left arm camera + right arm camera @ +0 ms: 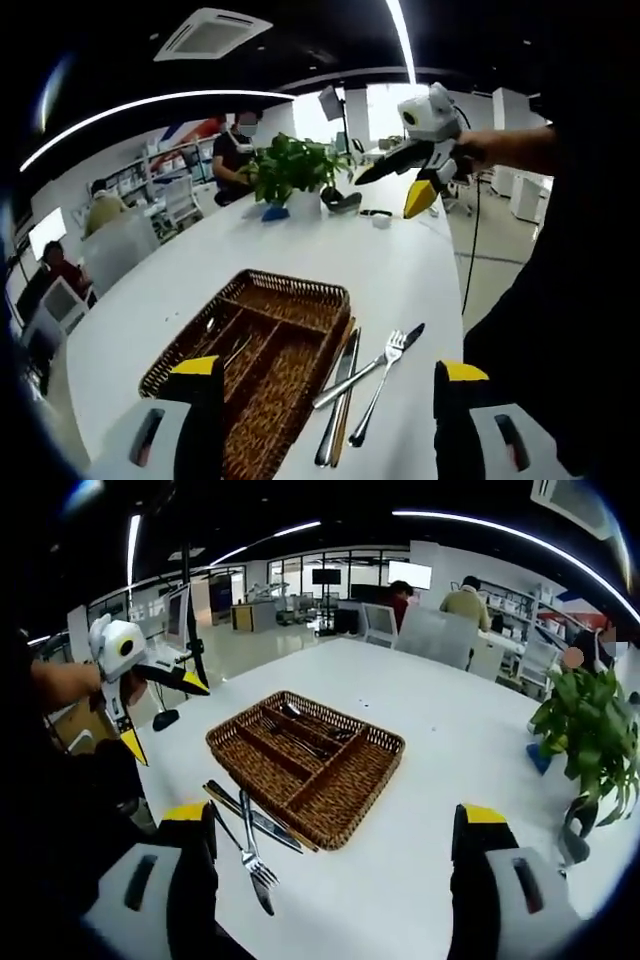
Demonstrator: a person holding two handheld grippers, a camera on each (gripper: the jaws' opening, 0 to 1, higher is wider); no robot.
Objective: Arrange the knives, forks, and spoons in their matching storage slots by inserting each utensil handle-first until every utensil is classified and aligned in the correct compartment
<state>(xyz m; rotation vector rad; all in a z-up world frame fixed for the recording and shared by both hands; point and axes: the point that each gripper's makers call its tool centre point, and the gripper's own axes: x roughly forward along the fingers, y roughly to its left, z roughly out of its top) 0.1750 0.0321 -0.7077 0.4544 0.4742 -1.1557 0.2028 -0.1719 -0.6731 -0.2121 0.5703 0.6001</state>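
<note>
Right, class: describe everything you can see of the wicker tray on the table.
The wicker tray is a brown woven rectangle with low walls and woven dividers forming long compartments. It sits flat on the white table. Some metal cutlery already lies in its compartments. Outside, along one long side, lie a knife and fork, close against the rim or touching it. No gripper touches it.

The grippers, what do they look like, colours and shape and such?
Each gripper is hand-held, with two black jaws capped in yellow at the tips and pale grey bodies with dark slots. The right gripper and the left gripper each have a white housing. The person wears dark clothing.
</note>
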